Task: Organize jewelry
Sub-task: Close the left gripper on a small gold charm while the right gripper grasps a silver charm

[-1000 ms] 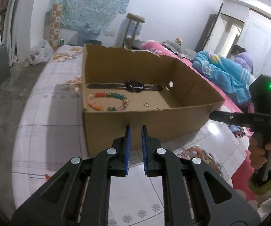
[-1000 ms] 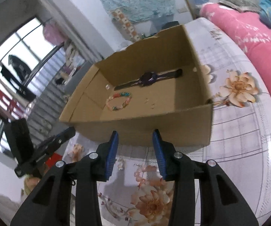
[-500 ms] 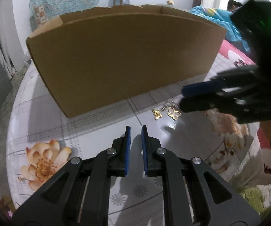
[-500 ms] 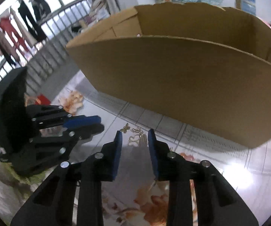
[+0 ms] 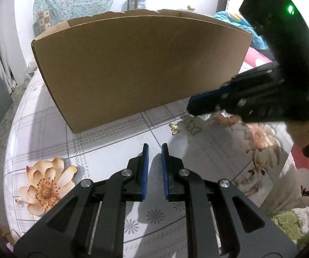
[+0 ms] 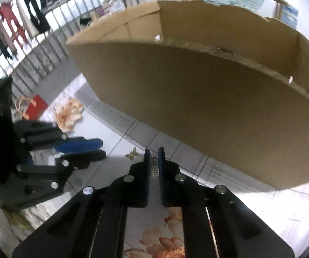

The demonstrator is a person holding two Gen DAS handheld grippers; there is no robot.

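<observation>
A cardboard box (image 5: 141, 64) stands on the flowered tablecloth, and only its outer wall (image 6: 197, 107) faces both cameras. In front of it a gold butterfly charm (image 5: 174, 127) lies loose on the cloth. My right gripper (image 6: 153, 150) points down just beside that butterfly (image 6: 133, 153). It is shut on a small metal charm with a bit of chain (image 6: 153, 165). In the left wrist view the right gripper (image 5: 189, 107) reaches in from the right. My left gripper (image 5: 155, 146) hovers low over bare cloth, nearly closed, with nothing between its pads.
The tablecloth (image 5: 111, 150) carries printed flowers. A hand (image 5: 300, 133) holds the right gripper's handle. A red bag (image 6: 35, 107) lies on the floor past the table's left edge, below a railing hung with clothes. Pink bedding (image 5: 259, 58) shows behind the box.
Both grippers dropped from above the box to the cloth in front of it, so its contents left view. The right jaws narrowed onto one of two charms. The left jaws kept their gap.
</observation>
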